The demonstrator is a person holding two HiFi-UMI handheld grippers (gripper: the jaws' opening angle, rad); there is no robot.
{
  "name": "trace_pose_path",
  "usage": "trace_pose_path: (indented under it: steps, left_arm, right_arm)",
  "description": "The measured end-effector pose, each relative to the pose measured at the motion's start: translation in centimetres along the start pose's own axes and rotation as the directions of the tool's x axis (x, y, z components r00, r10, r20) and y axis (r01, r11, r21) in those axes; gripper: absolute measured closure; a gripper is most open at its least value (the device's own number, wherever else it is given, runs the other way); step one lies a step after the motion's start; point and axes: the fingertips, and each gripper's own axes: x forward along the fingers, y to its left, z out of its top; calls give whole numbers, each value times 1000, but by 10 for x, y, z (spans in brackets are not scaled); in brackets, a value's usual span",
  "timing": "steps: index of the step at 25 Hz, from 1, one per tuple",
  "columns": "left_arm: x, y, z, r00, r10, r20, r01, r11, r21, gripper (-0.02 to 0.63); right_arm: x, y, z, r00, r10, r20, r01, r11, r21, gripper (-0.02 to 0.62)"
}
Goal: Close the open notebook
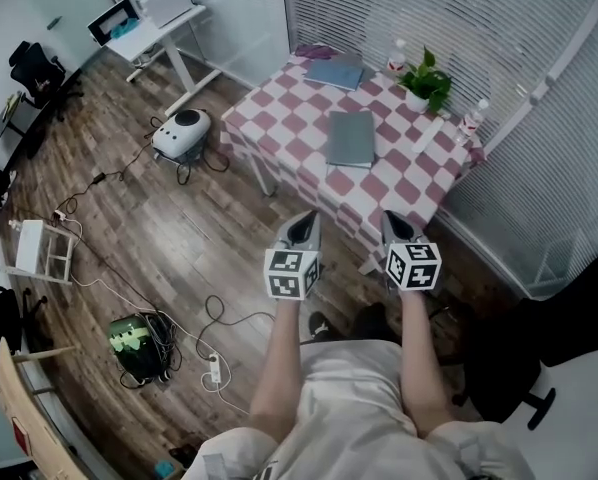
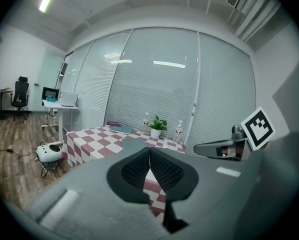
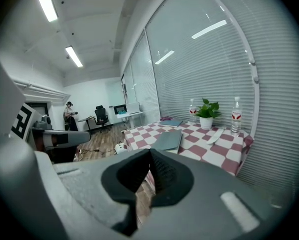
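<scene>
Grey notebook (image 1: 351,138), cover indistinct, lies closed on table (image 1: 279,108); left gripper (image 1: 304,220), right gripper (image 1: 397,220) jaws together, empty.

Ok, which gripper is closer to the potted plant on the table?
Right. The right gripper is held short of the potted plant, almost in line with it; the left gripper is farther to the left.

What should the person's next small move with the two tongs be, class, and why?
Probably none toward the table: lower both tongs and rest. The left tongs and right tongs are shut, empty and short of the checked table. The grey notebook on it already seems to lie flat and closed.
</scene>
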Motion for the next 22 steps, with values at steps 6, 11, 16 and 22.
trace_pose_path:
  steps: [6,11,16,22]
  left_arm:
    - [-5,2,0,1000,1,-2,-1,1000,2,597]
    - [-12,6,-3,1000,10,-7,-11,1000,-19,597]
    - [-11,5,-1,1000,12,-12,-12,1000,3,597]
    - [-10,6,0,999,47,-17,-47,999,24,597]
  right_arm:
    - [1,3,3,1000,-11,6,11,1000,-14,594]
    - [-1,12,5,1000,-4,5,4,999,-40,594]
    - [0,9,11,1000,-10,15,11,999,-48,594]
    - [-2,4,9,1000,-9,10,9,999,-46,594]
